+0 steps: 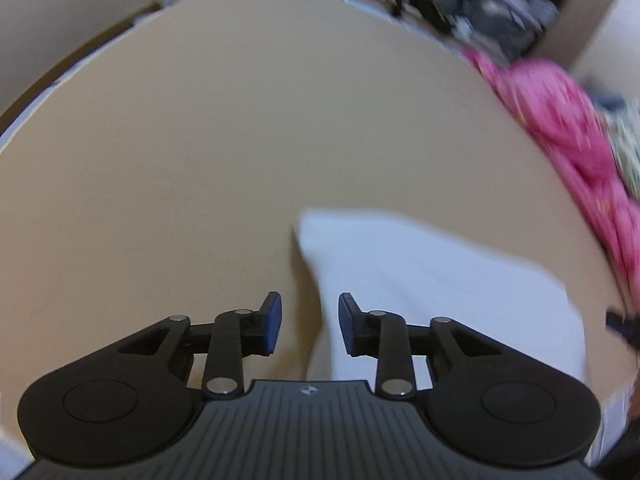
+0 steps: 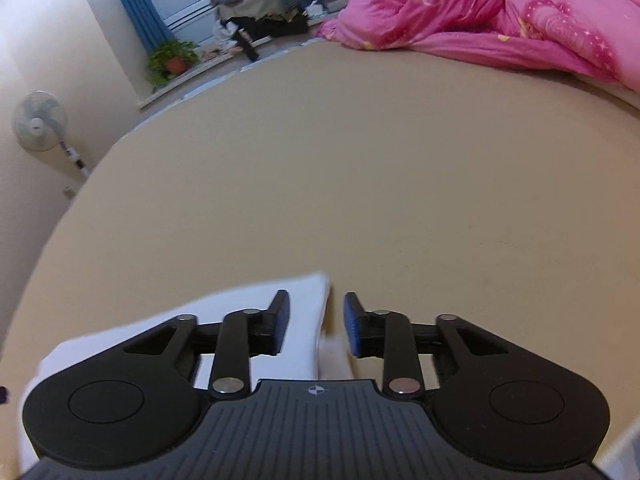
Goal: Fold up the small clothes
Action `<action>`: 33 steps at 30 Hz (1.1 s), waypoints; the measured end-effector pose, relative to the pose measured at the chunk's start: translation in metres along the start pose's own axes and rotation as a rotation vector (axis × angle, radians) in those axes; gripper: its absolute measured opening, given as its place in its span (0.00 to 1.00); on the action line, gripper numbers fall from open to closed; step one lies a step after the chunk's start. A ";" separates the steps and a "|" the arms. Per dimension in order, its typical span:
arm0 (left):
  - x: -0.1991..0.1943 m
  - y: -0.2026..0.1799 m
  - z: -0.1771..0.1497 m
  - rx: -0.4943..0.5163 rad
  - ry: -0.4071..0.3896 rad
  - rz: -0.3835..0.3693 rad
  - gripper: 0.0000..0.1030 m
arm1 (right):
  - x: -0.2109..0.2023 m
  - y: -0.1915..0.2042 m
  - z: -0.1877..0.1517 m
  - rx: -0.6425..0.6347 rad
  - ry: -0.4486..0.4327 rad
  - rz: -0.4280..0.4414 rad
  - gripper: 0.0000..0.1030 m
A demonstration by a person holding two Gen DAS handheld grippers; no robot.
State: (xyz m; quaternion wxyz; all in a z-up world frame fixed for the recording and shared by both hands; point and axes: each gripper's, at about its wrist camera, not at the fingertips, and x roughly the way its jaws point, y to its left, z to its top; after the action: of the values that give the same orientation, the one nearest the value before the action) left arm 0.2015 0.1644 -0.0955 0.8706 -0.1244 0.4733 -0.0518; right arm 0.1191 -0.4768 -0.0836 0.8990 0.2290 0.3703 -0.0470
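A white garment (image 1: 440, 292) lies on the tan bed surface (image 1: 200, 140). In the left wrist view it spreads from the centre to the lower right. My left gripper (image 1: 309, 324) is open and empty, with the garment's left edge just past its right finger. In the right wrist view the same white garment (image 2: 296, 300) lies under and to the left of my right gripper (image 2: 316, 326), which is open and empty, its jaws straddling the garment's right edge.
A pink quilt (image 2: 500, 16) is bunched along the far right of the bed, also in the left wrist view (image 1: 560, 120). A pile of dark clothes (image 2: 256, 4), a potted plant (image 2: 172, 60) and a standing fan (image 2: 40, 120) stand beyond the bed's far edge.
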 end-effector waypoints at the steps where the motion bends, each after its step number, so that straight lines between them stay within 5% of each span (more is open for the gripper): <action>1: -0.004 -0.002 -0.010 0.016 0.020 -0.011 0.39 | -0.009 -0.003 -0.004 0.005 0.026 0.016 0.38; 2: -0.007 -0.003 -0.019 0.018 0.045 -0.023 0.47 | -0.015 -0.010 -0.010 0.008 0.057 0.032 0.42; 6: -0.004 -0.002 -0.044 0.003 0.110 -0.067 0.55 | -0.025 -0.024 -0.049 0.017 0.192 0.017 0.43; 10: 0.015 0.003 -0.072 0.050 0.199 0.016 0.55 | -0.027 -0.034 -0.063 0.035 0.270 0.052 0.43; 14: 0.015 0.009 -0.081 0.055 0.216 -0.009 0.53 | -0.031 -0.037 -0.067 0.011 0.283 0.027 0.43; 16: 0.016 0.009 -0.089 0.056 0.217 -0.024 0.42 | -0.031 -0.038 -0.072 0.016 0.300 0.038 0.43; 18: 0.020 0.008 -0.089 0.060 0.217 -0.015 0.13 | -0.031 -0.036 -0.078 -0.016 0.312 0.034 0.38; 20: 0.019 0.005 -0.088 0.070 0.199 -0.022 0.07 | -0.033 -0.033 -0.081 -0.043 0.302 0.041 0.06; 21: 0.011 0.006 -0.091 0.071 0.176 -0.025 0.06 | -0.036 -0.034 -0.080 -0.036 0.290 0.057 0.04; 25: -0.024 0.017 -0.097 -0.018 0.088 -0.098 0.06 | -0.071 -0.048 -0.071 0.076 0.149 0.134 0.03; 28: -0.010 0.020 -0.107 -0.019 0.159 -0.050 0.06 | -0.067 -0.051 -0.079 0.070 0.197 0.064 0.03; 30: 0.002 0.019 -0.113 0.011 0.198 -0.003 0.16 | -0.053 -0.046 -0.087 0.009 0.266 0.024 0.04; 33: -0.006 0.018 -0.109 0.007 0.121 0.002 0.25 | -0.055 -0.039 -0.087 -0.073 0.222 -0.057 0.10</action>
State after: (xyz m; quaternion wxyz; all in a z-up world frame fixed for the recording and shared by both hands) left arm 0.1062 0.1645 -0.1517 0.8407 -0.1177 0.5251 -0.0600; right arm 0.0132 -0.4769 -0.1141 0.8586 0.1894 0.4752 -0.0333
